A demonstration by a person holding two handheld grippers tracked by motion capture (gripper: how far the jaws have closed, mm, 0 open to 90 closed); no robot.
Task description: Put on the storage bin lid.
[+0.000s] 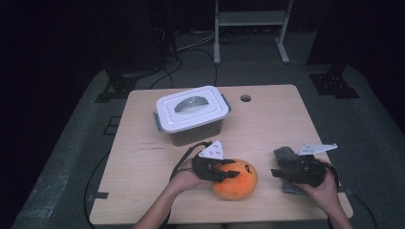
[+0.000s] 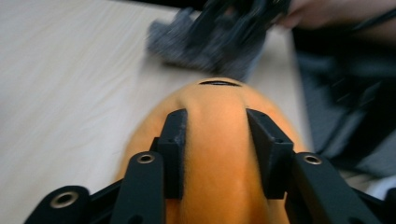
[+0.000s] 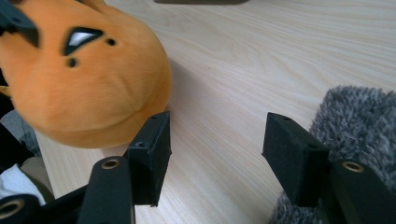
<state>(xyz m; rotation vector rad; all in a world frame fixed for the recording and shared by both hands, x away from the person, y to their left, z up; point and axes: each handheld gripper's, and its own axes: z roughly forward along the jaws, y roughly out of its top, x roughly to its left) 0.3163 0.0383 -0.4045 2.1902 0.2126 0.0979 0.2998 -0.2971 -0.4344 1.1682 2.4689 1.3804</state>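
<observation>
On the light wooden table, an orange plush toy lies near the front edge, at about 6 o'clock from the table's middle. In the right gripper view the toy shows a stitched black eye and small dark spots on its fuzzy face.

The left gripper comes at the toy from 9 o'clock, held in the person's left hand. In the left gripper view the left gripper has its two black jaws set on either side of the toy's rounded top, and the pads press into the plush so that the fabric bulges between them: a narrow grip on the toy.

The right gripper sits at 3 o'clock from the toy, held in the right hand, over a grey fuzzy cloth that lies on the table. In the right gripper view the right gripper stands wide, with bare table wood between its jaws; the grey cloth lies just outside the jaw at 3 o'clock, and the toy sits just beyond the jaw at 9 o'clock.

A white-lidded plastic storage box with a recessed handle and grey side clips stands at 11 o'clock from the toy, well apart from both grippers. A round hole in the tabletop lies at 3 o'clock from the box.
</observation>
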